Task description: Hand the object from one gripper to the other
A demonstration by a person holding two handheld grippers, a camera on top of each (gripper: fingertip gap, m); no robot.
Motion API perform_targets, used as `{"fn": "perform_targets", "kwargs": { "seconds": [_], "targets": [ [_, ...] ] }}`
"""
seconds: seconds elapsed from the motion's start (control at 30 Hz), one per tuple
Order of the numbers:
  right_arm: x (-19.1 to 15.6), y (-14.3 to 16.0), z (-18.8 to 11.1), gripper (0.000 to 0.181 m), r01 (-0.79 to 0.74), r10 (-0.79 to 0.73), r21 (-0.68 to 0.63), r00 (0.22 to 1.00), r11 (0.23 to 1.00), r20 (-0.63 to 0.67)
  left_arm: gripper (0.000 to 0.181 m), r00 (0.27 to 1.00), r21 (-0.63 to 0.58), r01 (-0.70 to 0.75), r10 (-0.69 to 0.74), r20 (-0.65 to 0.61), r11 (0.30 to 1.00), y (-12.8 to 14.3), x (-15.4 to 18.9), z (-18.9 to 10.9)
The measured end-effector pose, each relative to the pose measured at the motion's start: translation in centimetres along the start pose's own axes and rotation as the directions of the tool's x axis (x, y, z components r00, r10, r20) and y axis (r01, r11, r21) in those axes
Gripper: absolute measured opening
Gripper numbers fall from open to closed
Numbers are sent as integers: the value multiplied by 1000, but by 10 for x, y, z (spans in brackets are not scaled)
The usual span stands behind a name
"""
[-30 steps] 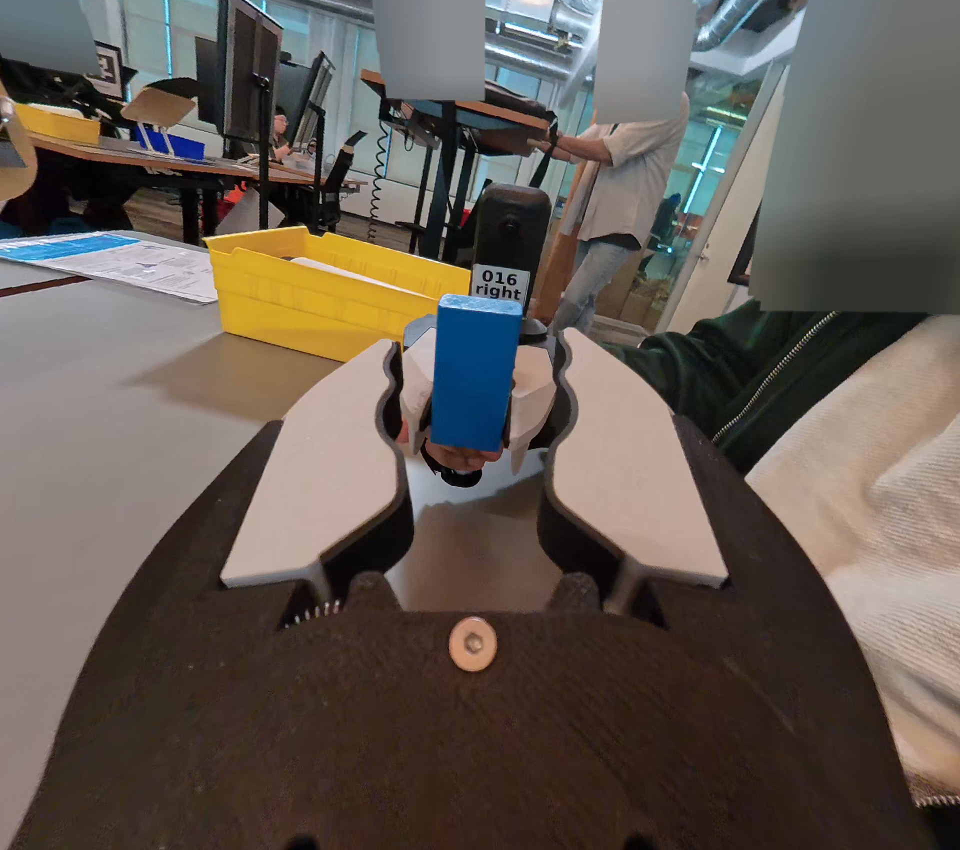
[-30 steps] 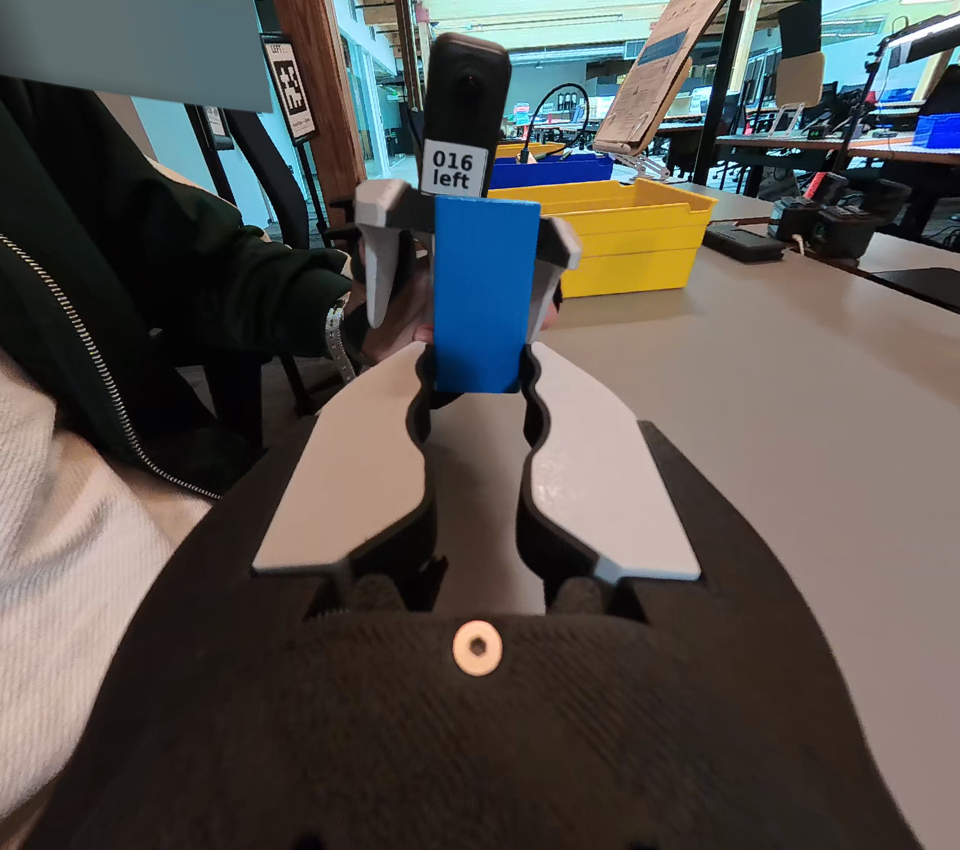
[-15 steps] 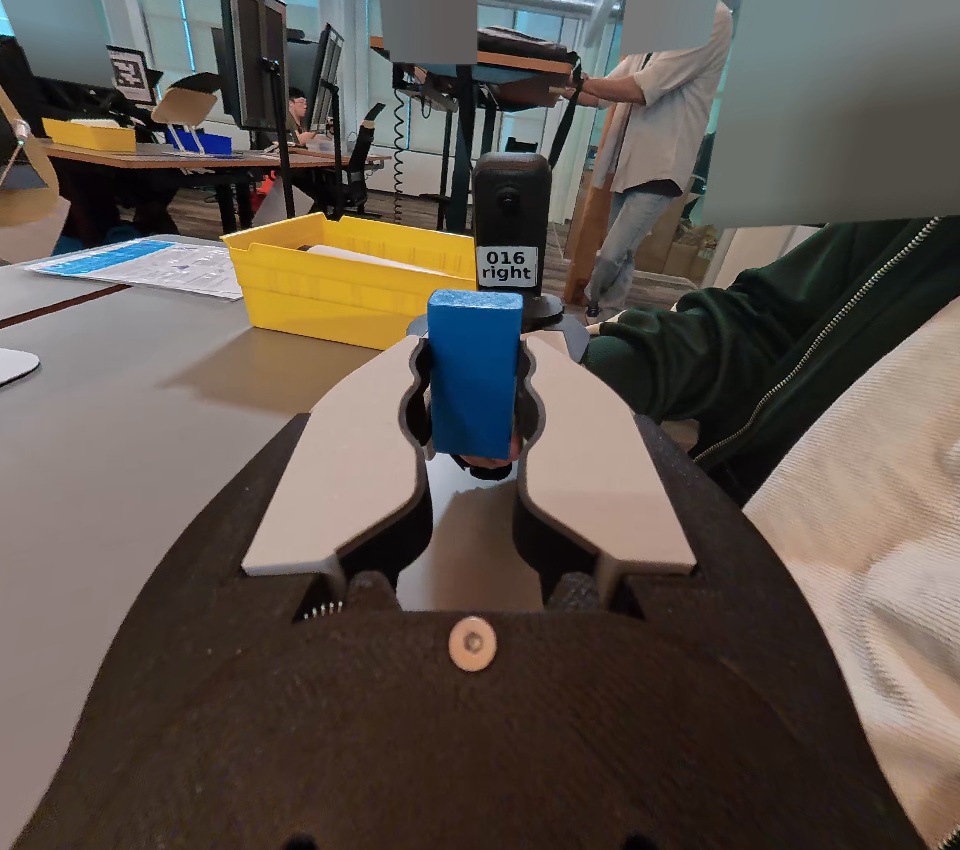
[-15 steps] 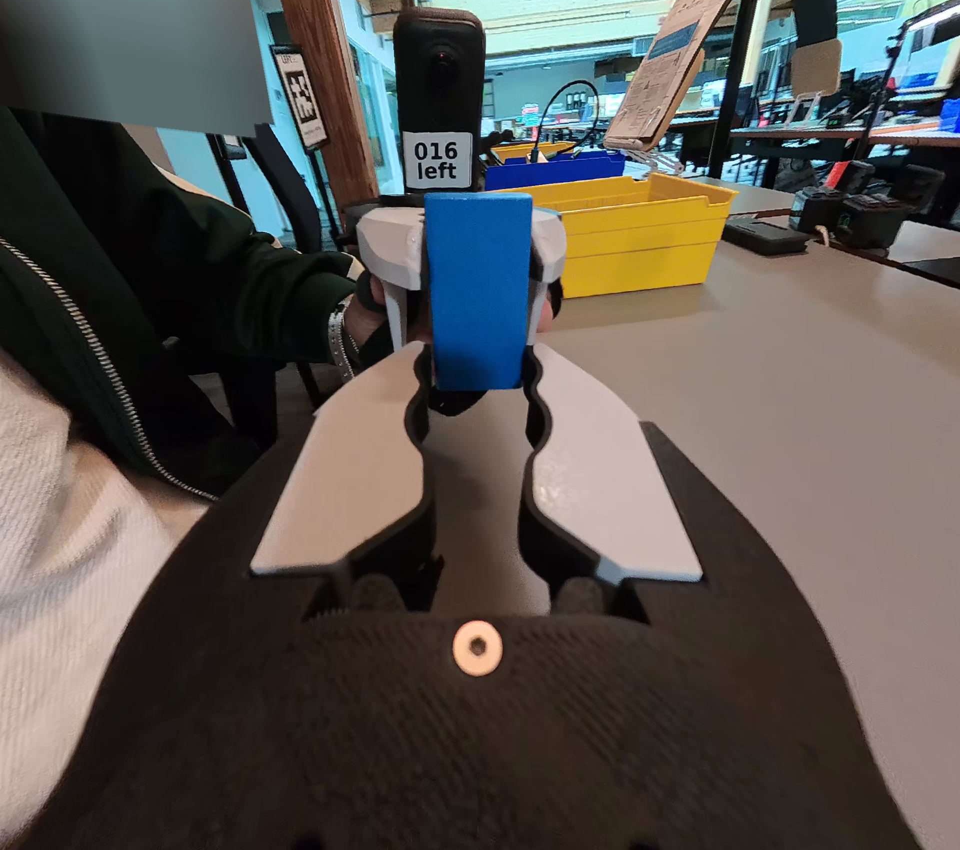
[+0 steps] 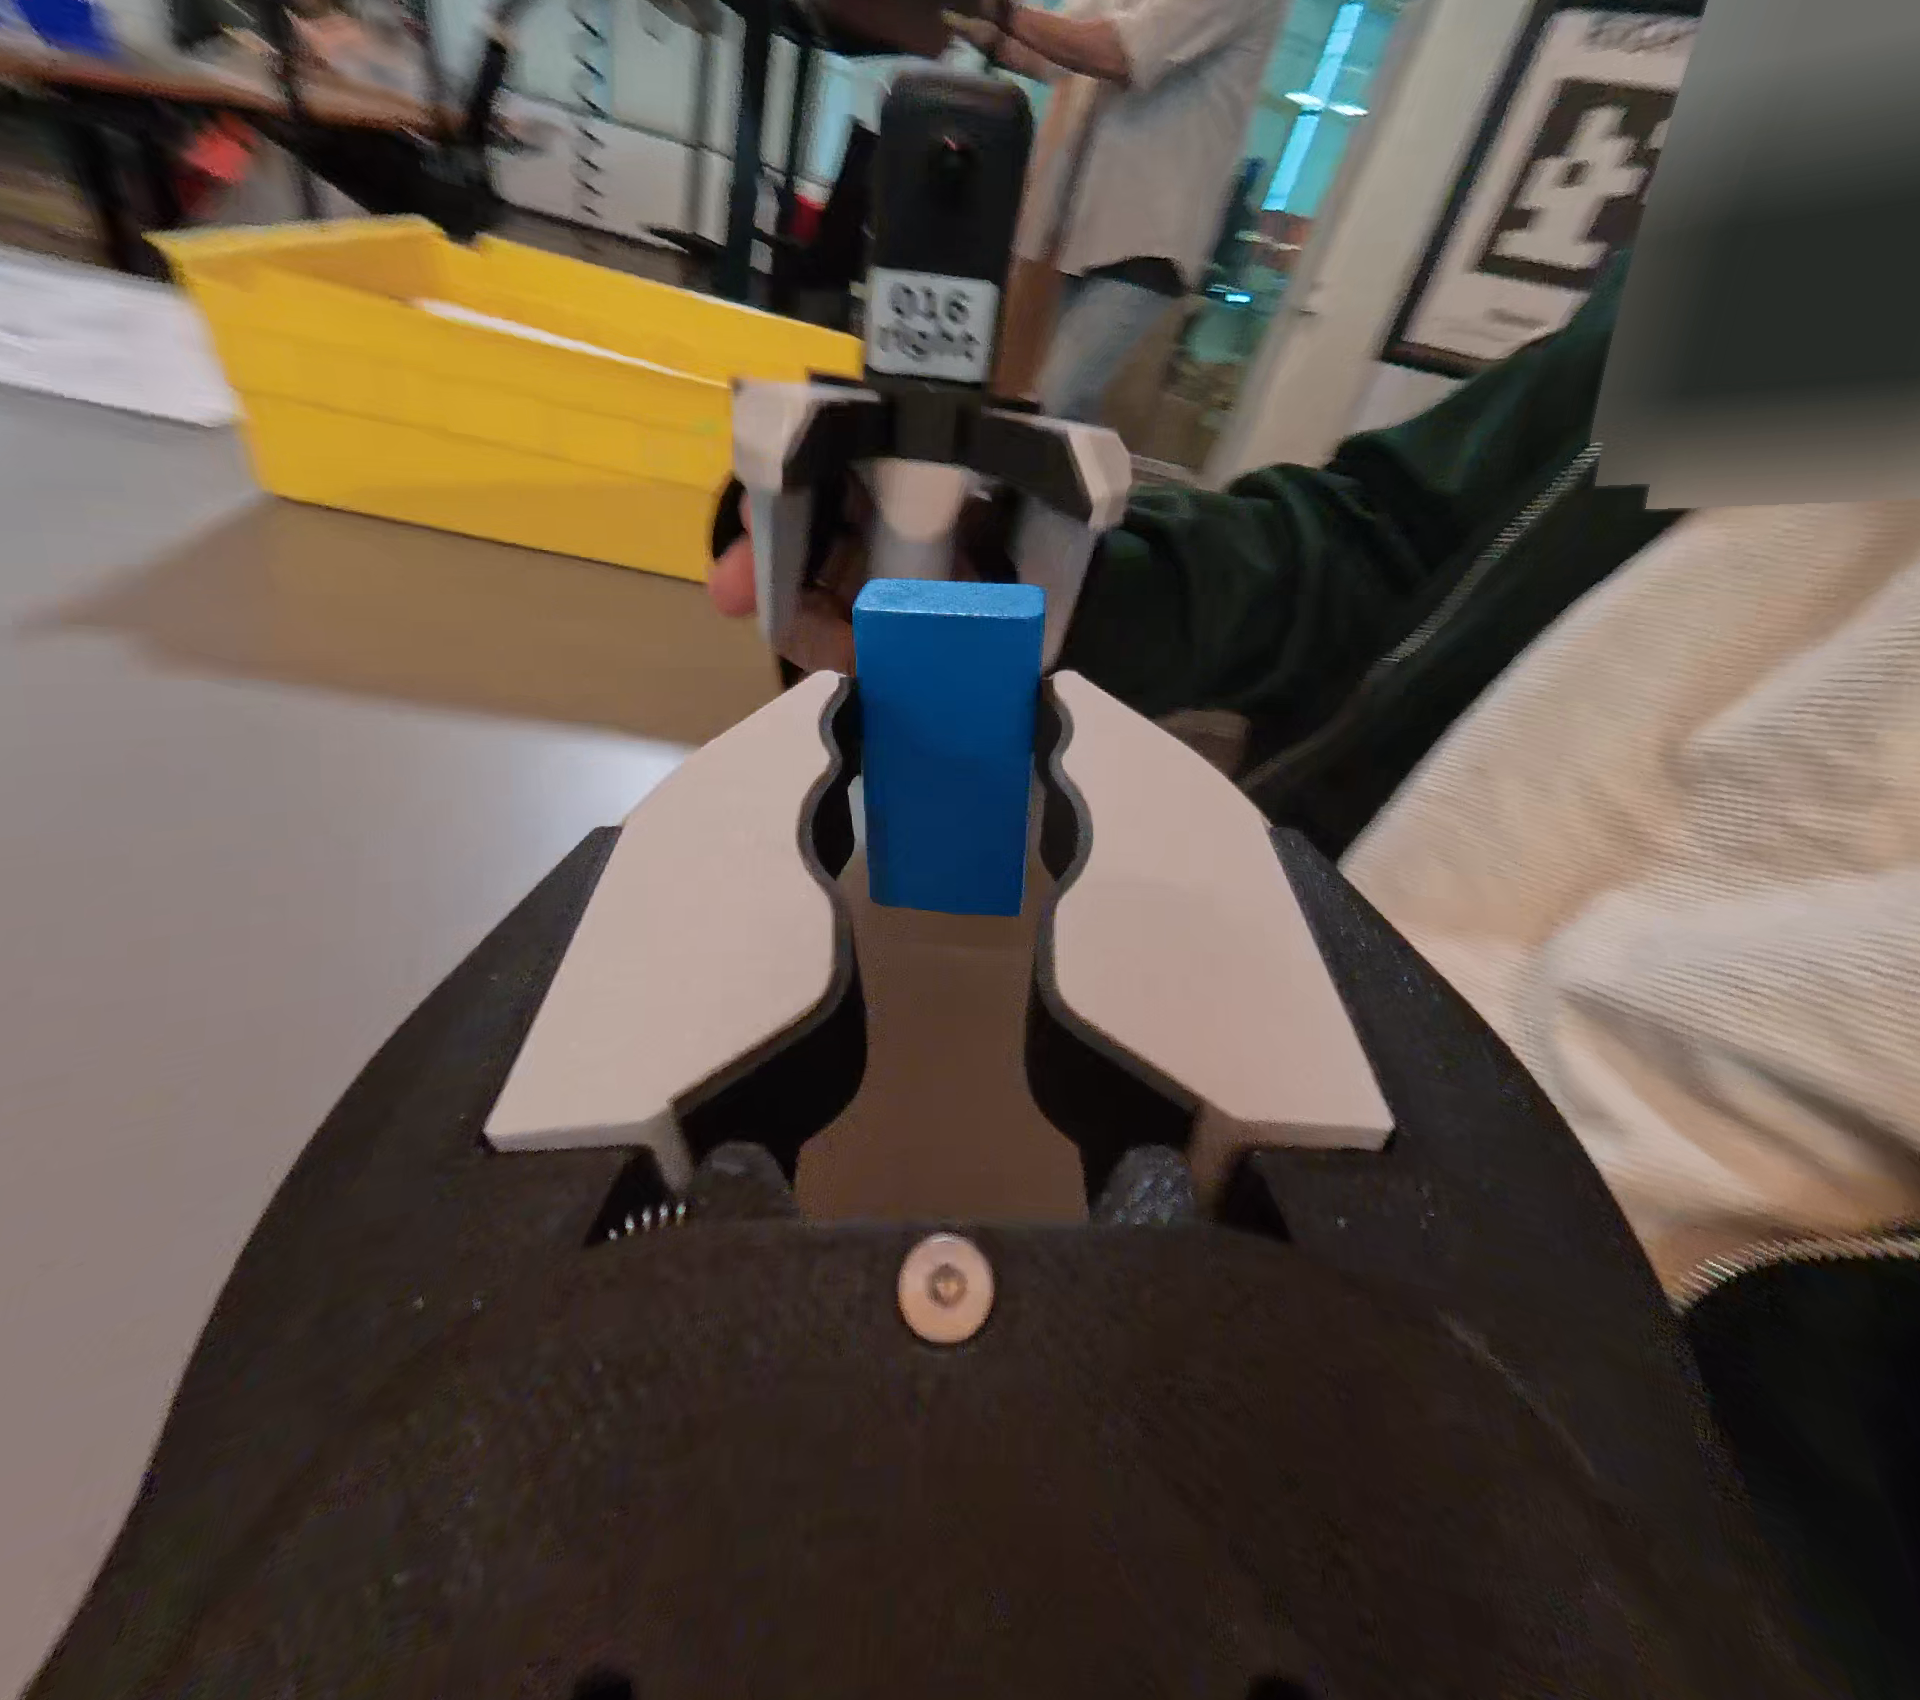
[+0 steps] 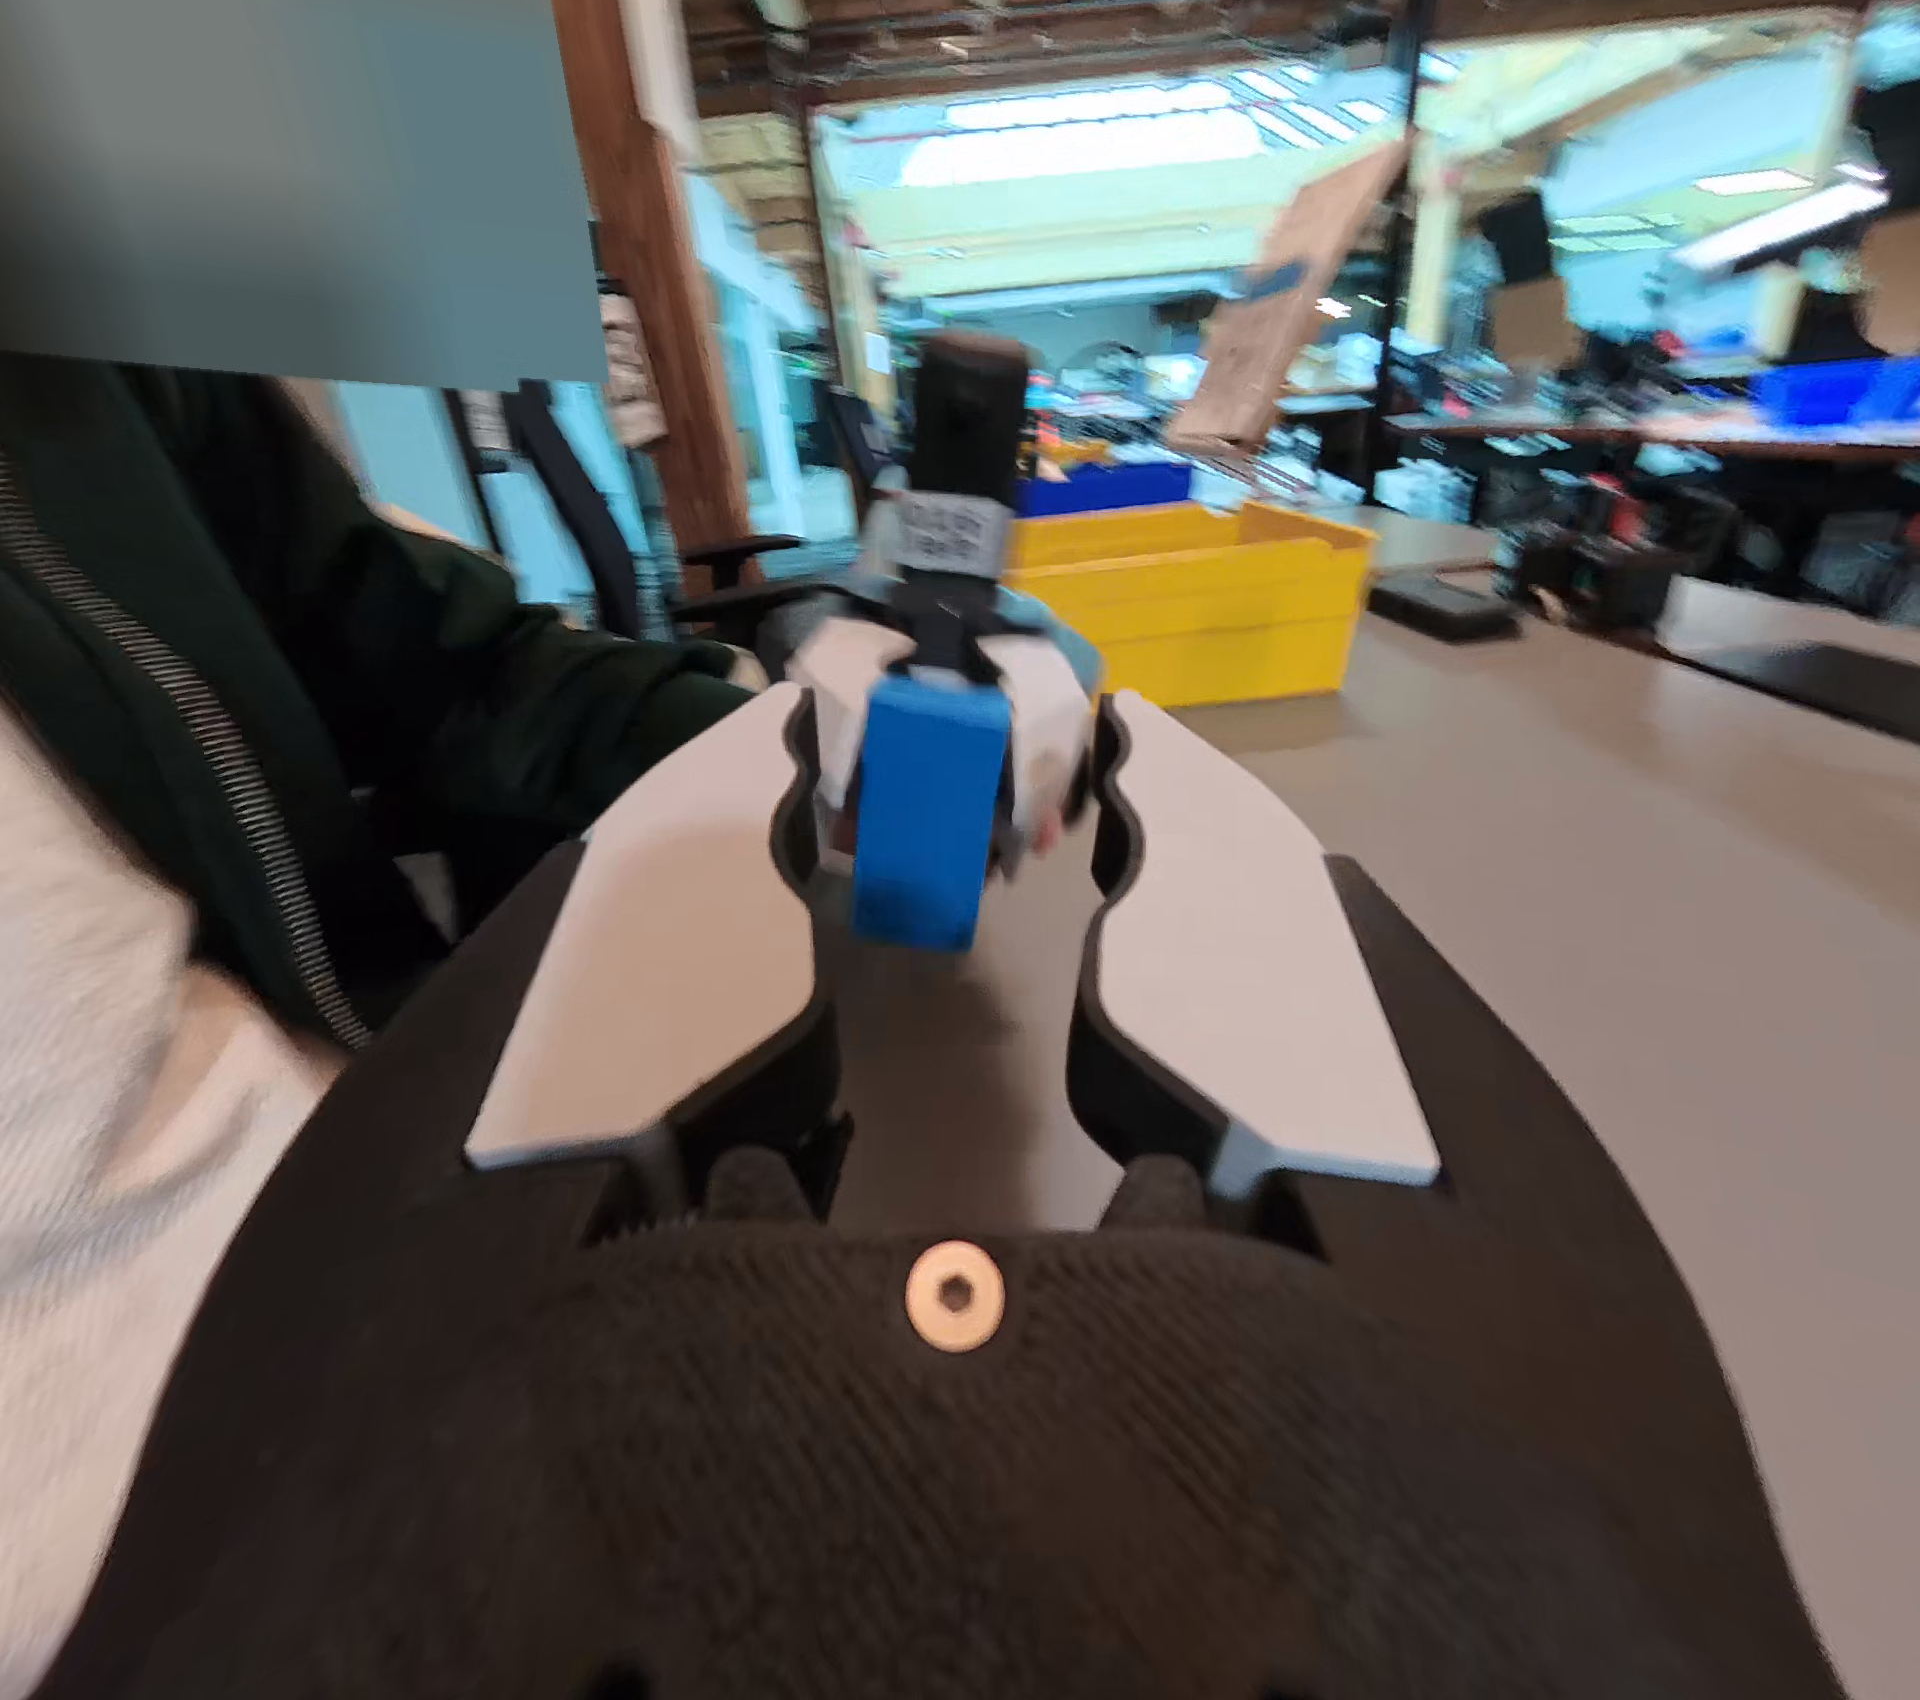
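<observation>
With the blue block (image 5: 945, 757) clamped upright in the left gripper (image 5: 943, 720) and the right gripper (image 6: 948, 741) spread wide, empty, the handover looks complete, leaving only separation.

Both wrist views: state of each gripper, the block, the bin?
left gripper: shut on the blue block, gripping its sides.
right gripper: open, jaws clear of the block.
blue block: upright, held off the table.
yellow bin: on the table, open-topped, something white inside.
</observation>
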State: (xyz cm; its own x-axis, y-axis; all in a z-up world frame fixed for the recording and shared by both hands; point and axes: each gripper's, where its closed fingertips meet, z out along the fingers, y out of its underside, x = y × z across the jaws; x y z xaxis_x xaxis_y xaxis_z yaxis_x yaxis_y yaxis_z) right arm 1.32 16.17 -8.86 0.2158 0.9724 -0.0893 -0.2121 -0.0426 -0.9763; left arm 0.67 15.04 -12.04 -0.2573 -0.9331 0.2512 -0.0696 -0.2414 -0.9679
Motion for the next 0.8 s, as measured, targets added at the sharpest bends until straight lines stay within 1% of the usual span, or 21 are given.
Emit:
{"fn": "perform_targets", "kwargs": {
  "seconds": [0.07, 0.1, 0.13, 0.2, 0.23, 0.27, 0.33, 0.4, 0.5, 0.63, 0.7, 0.8],
  "targets": [
    [-10, -5, -3, 46, -8, 8, 8, 997, 1000, 80, 33, 977, -50, 142, -148, -151, 989, 7, 14, 2],
    [-16, -5, -4, 42, -18, 18, 3, 992, 1000, 123, 33, 942, -81, 227, -240, -236, 970, 9, 22, 2],
    [-21, -4, -3, 41, -24, 26, -14, 988, 1000, 154, 34, 886, -121, 317, -339, -317, 941, 11, 30, 1],
    [-30, 6, -1, 39, -21, 37, -81, 978, 997, 204, 34, 760, -217, 470, -517, -392, 855, 15, 36, -1],
    [-34, 15, 1, 39, -5, 35, -133, 975, 991, 221, 35, 695, -272, 514, -580, -425, 814, 17, 41, -3],
    [-37, 24, 2, 40, 13, 30, -186, 973, 982, 229, 35, 652, -319, 538, -625, -428, 780, 22, 43, -3],
    [-42, 39, 3, 41, 35, 34, -265, 967, 963, 253, 35, 606, -409, 536, -674, -423, 738, 33, 50, -4],
    [-50, 49, 3, 39, 21, 76, -315, 953, 949, 294, 35, 594, -477, 516, -698, -399, 711, 43, 57, -2],
    [-65, 63, 3, 34, 21, 126, -384, 926, 923, 355, 36, 567, -541, 490, -721, -399, 684, 50, 68, 0],
    [-83, 78, 3, 25, 62, 156, -461, 894, 885, 420, 36, 531, -592, 479, -751, -393, 648, 57, 76, 1],
    [-87, 82, 4, 17, 87, 144, -465, 887, 881, 439, 36, 503, -613, 478, -768, -396, 629, 60, 79, 0],
    [-88, 83, 4, 16, 99, 138, -466, 884, 879, 447, 36, 500, -615, 475, -768, -400, 629, 61, 80, 0]
  ]
}}
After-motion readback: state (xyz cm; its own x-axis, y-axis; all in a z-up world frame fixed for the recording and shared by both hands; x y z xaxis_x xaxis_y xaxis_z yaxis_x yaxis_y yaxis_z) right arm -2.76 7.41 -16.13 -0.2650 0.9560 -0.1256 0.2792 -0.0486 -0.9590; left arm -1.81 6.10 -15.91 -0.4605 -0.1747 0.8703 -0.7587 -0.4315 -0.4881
